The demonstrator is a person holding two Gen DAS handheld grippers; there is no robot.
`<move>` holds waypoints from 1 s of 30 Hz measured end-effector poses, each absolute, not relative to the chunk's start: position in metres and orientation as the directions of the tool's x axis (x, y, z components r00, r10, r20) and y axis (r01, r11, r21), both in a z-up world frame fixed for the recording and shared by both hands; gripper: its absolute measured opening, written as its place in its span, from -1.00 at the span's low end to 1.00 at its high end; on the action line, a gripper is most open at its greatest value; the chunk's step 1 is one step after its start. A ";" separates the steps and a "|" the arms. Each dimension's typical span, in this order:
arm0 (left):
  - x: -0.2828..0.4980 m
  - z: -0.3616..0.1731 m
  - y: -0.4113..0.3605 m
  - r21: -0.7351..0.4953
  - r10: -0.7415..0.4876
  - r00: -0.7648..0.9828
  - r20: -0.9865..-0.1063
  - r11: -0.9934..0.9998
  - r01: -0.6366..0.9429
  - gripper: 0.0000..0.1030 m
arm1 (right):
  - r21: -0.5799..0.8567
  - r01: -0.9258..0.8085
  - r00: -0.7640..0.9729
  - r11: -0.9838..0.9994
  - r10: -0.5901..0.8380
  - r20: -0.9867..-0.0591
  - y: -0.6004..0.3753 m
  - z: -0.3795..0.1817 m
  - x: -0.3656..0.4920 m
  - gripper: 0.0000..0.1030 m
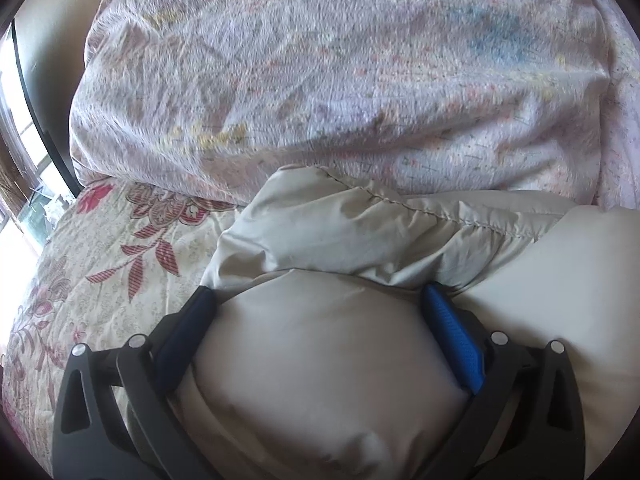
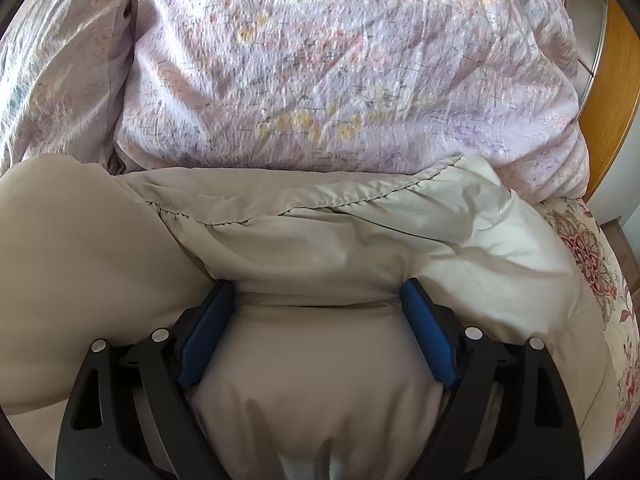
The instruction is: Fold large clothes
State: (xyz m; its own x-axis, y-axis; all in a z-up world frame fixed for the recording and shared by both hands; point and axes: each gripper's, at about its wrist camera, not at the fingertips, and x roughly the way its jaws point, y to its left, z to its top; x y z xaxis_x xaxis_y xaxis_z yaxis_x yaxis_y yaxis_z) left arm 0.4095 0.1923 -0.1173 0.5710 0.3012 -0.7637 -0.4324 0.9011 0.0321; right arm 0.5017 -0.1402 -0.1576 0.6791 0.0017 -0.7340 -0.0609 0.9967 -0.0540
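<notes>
The left tongs (image 1: 316,296) stand wide apart, with a puffy bulge of the beige padded garment (image 1: 328,368) filling the whole gap between them. The fabric swells up against both blue pads (image 1: 452,340), so the left tongs have the bulge clasped between them at a wide spread. Just ahead of the tips, a stitched hem of the same garment runs across at a slant, gathered into small wrinkles. Off to the left of these tongs lies the bed cover with red flowers (image 1: 120,248), and the garment rests on it. Farther ahead, beyond the hem, a heap of pale lilac printed bedding (image 1: 320,80) rises like a wall.

The right tongs (image 2: 318,290) are spread very wide too. A fold of the garment (image 2: 320,380) sits between their blue pads (image 2: 430,340) and bulges up toward the camera. The cloth reaches both pads, but whether they press on it or merely flank it I cannot tell. Ahead of the tips the seam of the garment crosses from left to right. To the right, a lighter, sunlit flap of it spreads toward the flowered bed cover (image 2: 588,256). The lilac bedding (image 2: 340,72) lies beyond, and a wooden frame (image 2: 616,92) stands at the far right.
</notes>
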 end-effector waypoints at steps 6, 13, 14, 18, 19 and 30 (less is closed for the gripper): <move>0.413 -0.124 0.213 -0.005 0.277 0.581 -0.765 0.900 -0.436 0.97 | -0.021 -0.058 0.687 0.998 0.025 -0.726 -0.146 -0.155 0.508 0.67; 0.355 -0.096 0.199 -0.001 0.281 0.627 -0.727 0.912 -0.410 0.88 | 0.009 0.013 0.738 1.000 -0.003 -0.675 -0.171 -0.137 0.478 0.66; 0.341 -0.089 0.196 -0.017 0.261 0.647 -0.716 0.921 -0.390 0.88 | 0.042 0.029 0.750 0.999 0.006 -0.662 -0.181 -0.129 0.464 0.66; 0.273 -0.056 0.199 -0.092 0.194 0.707 -0.680 0.934 -0.345 0.88 | 0.231 0.148 0.747 0.962 0.044 -0.664 -0.254 -0.103 0.403 0.66; 0.260 -0.054 0.207 -0.125 0.169 0.708 -0.686 0.931 -0.344 0.88 | 0.284 0.172 0.742 0.943 0.066 -0.667 -0.271 -0.101 0.386 0.65; 0.207 -0.096 0.210 -0.445 -0.077 0.671 -0.738 0.802 -0.398 0.78 | 0.652 0.212 0.612 0.728 0.421 -0.670 -0.319 -0.153 0.325 0.43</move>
State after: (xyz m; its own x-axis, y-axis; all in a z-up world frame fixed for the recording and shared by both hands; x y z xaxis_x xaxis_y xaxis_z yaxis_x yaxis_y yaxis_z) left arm 0.2068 0.2099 -0.0958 0.6706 -0.0768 -0.7379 -0.3983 0.8019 -0.4454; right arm 0.3251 -0.3188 -0.1532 0.6117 0.4213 -0.6695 0.2118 0.7282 0.6518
